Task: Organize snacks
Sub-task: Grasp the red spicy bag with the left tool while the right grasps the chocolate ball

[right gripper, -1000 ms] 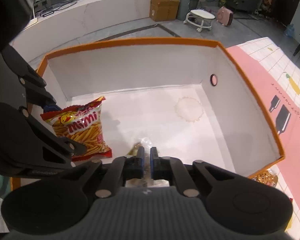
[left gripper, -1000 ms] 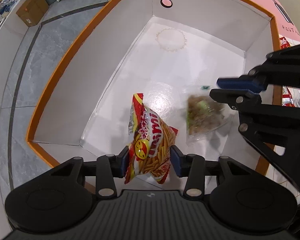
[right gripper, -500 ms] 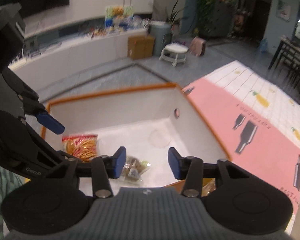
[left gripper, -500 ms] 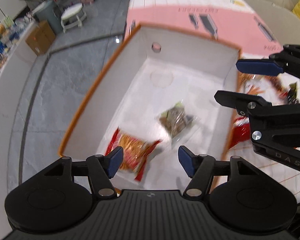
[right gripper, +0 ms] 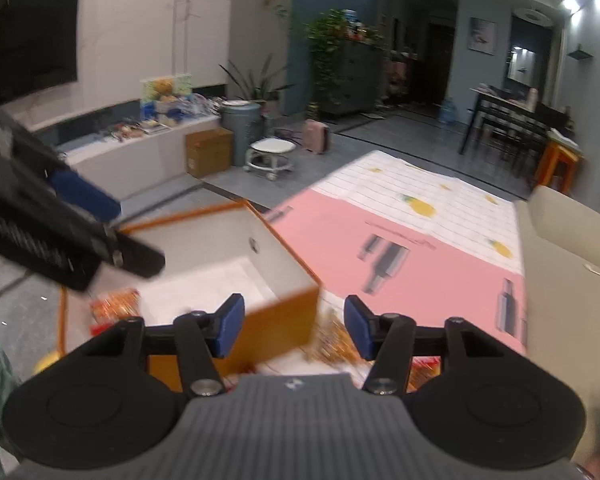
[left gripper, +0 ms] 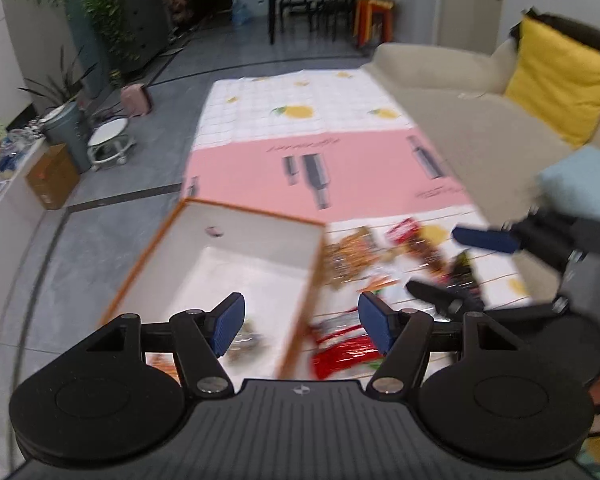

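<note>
An orange-rimmed white box (left gripper: 235,256) stands on the floor mat; it also shows in the right wrist view (right gripper: 235,256). Inside it lie a clear bag of brown snacks (left gripper: 245,340) and a red-orange chip bag (right gripper: 113,304). My left gripper (left gripper: 302,322) is open and empty, raised above the box's near right wall. My right gripper (right gripper: 293,326) is open and empty, above the box's near corner. Loose snack packets (left gripper: 384,256) lie on the mat right of the box, with a red packet (left gripper: 342,350) nearest. The frames are blurred.
A pink and white picnic mat (left gripper: 312,160) covers the floor. A beige sofa (left gripper: 480,120) with a yellow cushion (left gripper: 556,92) is at the right. A stool (right gripper: 269,154), a cardboard box (right gripper: 208,152) and a bin (right gripper: 241,120) stand beyond.
Both grippers let go of their snack bags into the box, opened wide, and lifted up and back; the view now tilts toward the room.
</note>
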The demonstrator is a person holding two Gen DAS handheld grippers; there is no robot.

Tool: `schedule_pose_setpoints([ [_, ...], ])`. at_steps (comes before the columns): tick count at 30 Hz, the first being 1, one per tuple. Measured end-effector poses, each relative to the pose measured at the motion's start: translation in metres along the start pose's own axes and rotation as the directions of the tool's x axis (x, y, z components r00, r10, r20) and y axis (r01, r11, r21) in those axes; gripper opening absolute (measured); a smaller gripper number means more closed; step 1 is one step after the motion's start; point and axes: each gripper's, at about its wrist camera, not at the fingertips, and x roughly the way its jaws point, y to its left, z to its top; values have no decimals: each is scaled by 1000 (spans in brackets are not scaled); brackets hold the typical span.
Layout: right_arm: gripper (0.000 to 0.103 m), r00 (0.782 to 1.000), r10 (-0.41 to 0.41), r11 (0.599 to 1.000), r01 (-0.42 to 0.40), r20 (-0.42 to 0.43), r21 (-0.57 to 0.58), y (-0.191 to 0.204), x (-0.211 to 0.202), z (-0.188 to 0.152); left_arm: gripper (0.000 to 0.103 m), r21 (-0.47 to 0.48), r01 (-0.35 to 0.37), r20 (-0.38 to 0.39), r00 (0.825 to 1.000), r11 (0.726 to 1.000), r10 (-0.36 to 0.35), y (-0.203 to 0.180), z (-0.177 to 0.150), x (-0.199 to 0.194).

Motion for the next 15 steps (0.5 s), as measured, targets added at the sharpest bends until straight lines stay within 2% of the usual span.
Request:
schedule_pose_setpoints([
  [7, 61, 995, -75, 997, 74, -66, -14, -9, -20, -56, 77, -28, 139, 25, 990, 990, -138, -33, -29, 13],
  [11, 62, 989, -95, 993, 102, -116, 53, -14, -22, -89, 77, -10, 139, 3, 990, 990, -139, -49, -49, 35],
  [15, 62, 984, -65, 983, 92, -168, 159, -21, -18, -113, 77, 6, 132, -30, 991, 991, -132, -54, -70, 56],
])
